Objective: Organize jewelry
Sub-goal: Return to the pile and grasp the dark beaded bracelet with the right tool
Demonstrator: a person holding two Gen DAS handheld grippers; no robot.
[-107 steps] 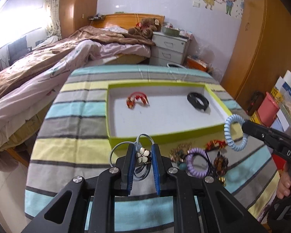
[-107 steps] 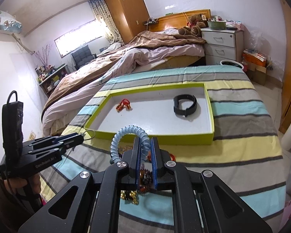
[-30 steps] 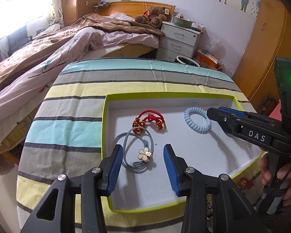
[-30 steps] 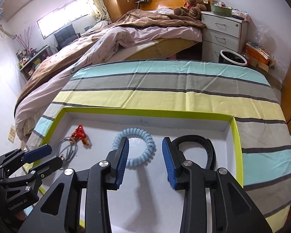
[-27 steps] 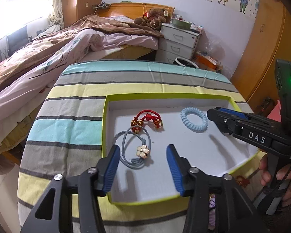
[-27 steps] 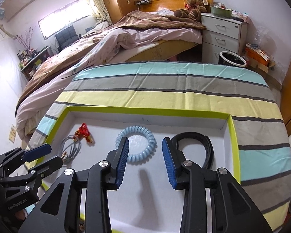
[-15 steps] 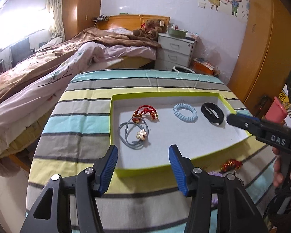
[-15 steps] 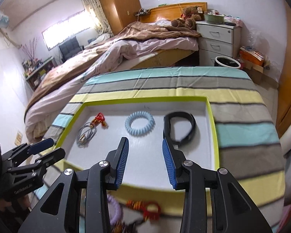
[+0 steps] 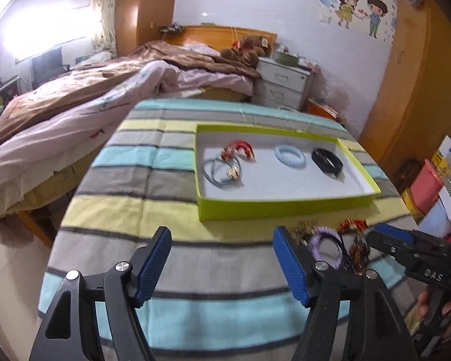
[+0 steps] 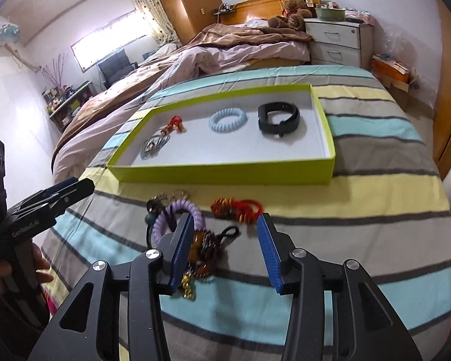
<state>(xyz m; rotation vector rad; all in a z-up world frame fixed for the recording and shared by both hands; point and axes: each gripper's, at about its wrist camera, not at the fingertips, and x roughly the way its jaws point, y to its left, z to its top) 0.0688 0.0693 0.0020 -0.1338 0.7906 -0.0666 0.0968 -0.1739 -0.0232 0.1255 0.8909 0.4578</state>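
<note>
The lime-green tray point(image 9: 285, 204) point(image 10: 225, 174) holds a grey flower hair tie point(image 9: 222, 173), a red ornament point(image 9: 239, 149), a light blue coil tie point(image 10: 228, 119) and a black band point(image 10: 278, 117). In front of it on the striped cloth lie a purple coil tie point(image 10: 177, 213), a red beaded piece point(image 10: 237, 206) and a dark brown-and-gold piece point(image 10: 203, 246). My left gripper point(image 9: 222, 234) hangs over bare cloth left of that pile, jaws opening wide, nothing between them. My right gripper point(image 10: 226, 219) hovers over the pile, jaws opening; its pads press on nothing.
The table's striped cloth point(image 9: 153, 186) ends at a rounded front and left edge. A bed point(image 9: 75, 111) stands behind on the left, a white nightstand point(image 10: 336, 42) at the back. Boxes and a pink bin point(image 9: 427, 186) stand at the right. A hand point(image 10: 42, 270) holds the left gripper.
Both grippers let go of their hair ties inside the tray, drew back toward the near side of the table and opened wider. The grey tie and blue coil stay in the tray.
</note>
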